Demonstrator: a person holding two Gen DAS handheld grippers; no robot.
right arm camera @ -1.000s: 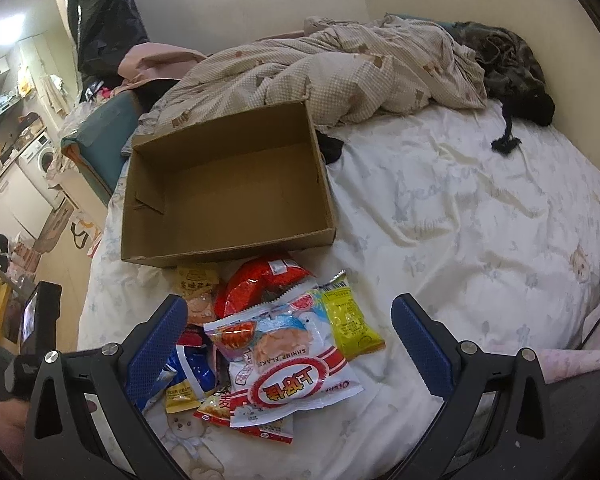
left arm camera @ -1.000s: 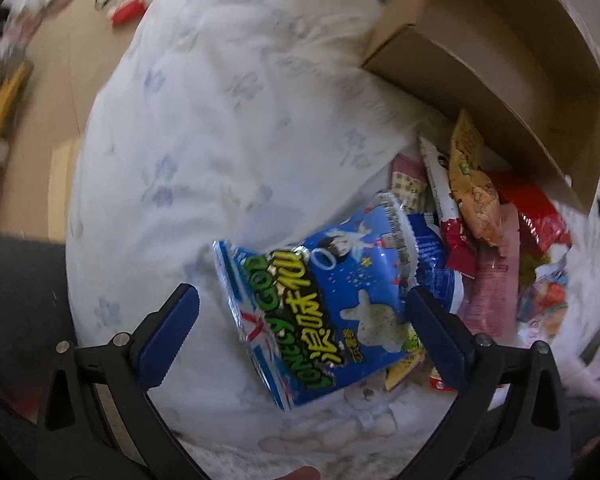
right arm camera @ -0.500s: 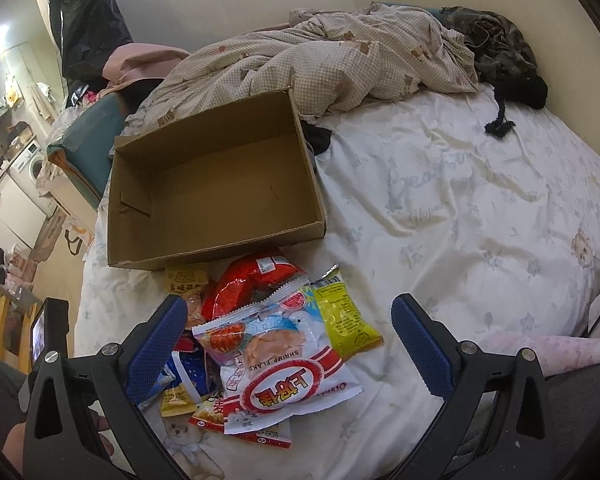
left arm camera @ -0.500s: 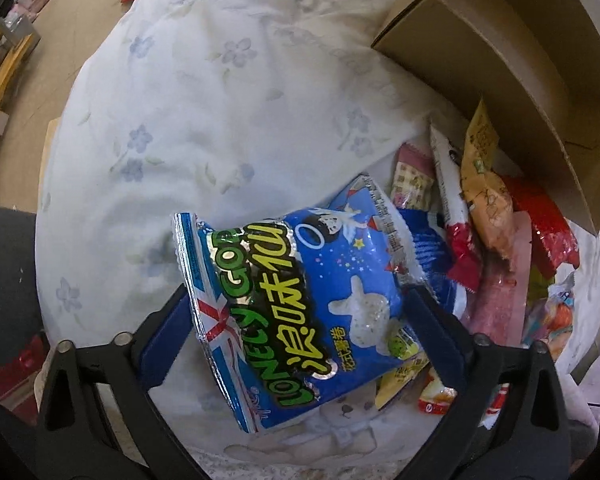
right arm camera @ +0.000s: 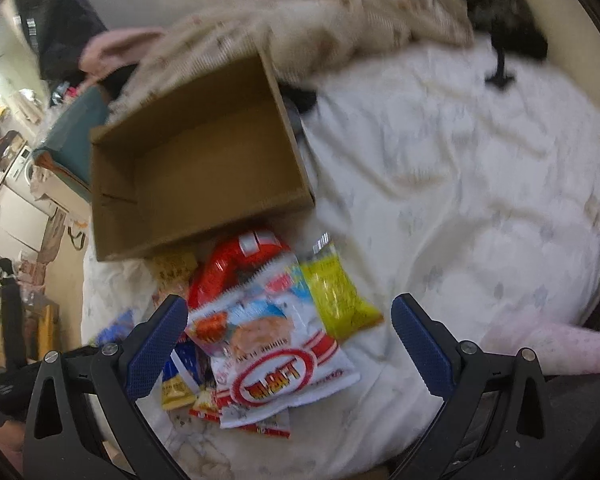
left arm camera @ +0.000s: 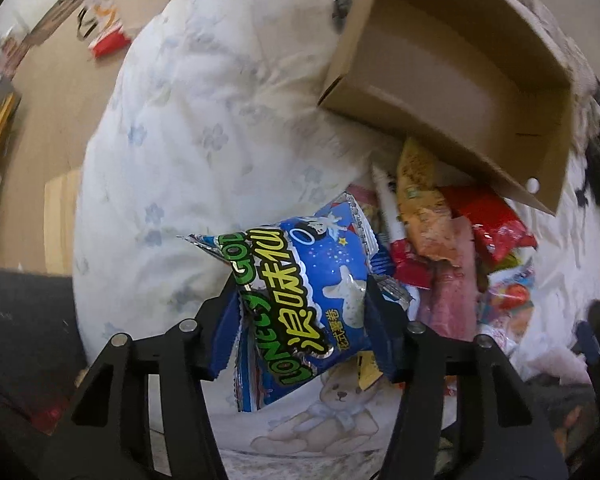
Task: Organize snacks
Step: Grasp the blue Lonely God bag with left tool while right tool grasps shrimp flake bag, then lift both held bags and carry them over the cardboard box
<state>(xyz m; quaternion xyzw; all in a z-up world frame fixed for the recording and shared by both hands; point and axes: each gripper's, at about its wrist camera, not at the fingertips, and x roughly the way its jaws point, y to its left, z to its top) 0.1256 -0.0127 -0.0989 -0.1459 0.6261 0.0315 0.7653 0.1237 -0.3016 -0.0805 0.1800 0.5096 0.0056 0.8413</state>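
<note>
The left gripper (left arm camera: 300, 320) pinches the blue bag (left arm camera: 308, 296); carry it level over the box (left arm camera: 452, 92) wall before releasing. The right gripper (right arm camera: 286, 346) fingers are spread.

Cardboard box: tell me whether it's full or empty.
Empty. The right wrist view shows the cardboard box with bare floor and walls; every snack lies outside, on the bed sheet.
</note>
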